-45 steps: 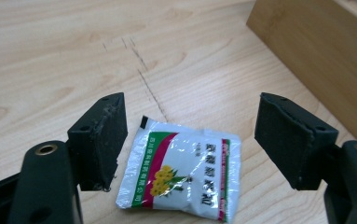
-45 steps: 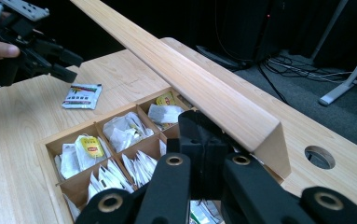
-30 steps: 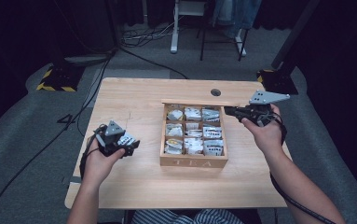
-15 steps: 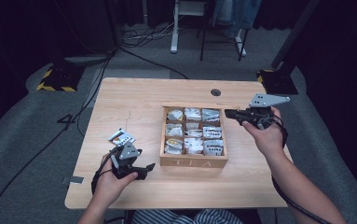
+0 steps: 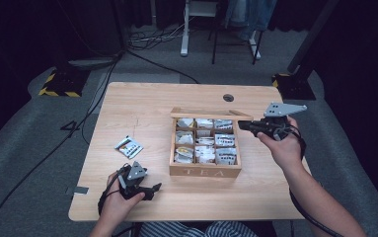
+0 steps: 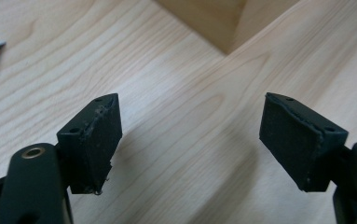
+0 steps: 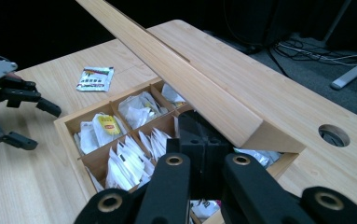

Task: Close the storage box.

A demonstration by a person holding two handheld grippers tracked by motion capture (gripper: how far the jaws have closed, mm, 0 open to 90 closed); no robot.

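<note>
A wooden tea box (image 5: 205,170) stands mid-table, its compartments packed with tea bags (image 5: 225,140). Its lid (image 5: 211,114) is raised at the back. My right gripper (image 5: 244,125) is shut, its tips just under the lid's right end; the lid (image 7: 190,88) slants directly above the gripper (image 7: 206,137). One tea bag packet (image 5: 129,146) lies flat on the table left of the box. My left gripper (image 5: 153,191) stands open near the front edge, nothing between its fingers (image 6: 97,135), with the box corner (image 6: 232,23) ahead.
The table (image 5: 142,103) has a cable hole (image 5: 228,97) behind the box. Cables cross the floor at the left. A black stand base (image 5: 295,84) sits off the table's far right corner.
My left gripper let go of the tea bag packet on the table and drew back toward the front edge, now open. The right gripper stayed at the lid.
</note>
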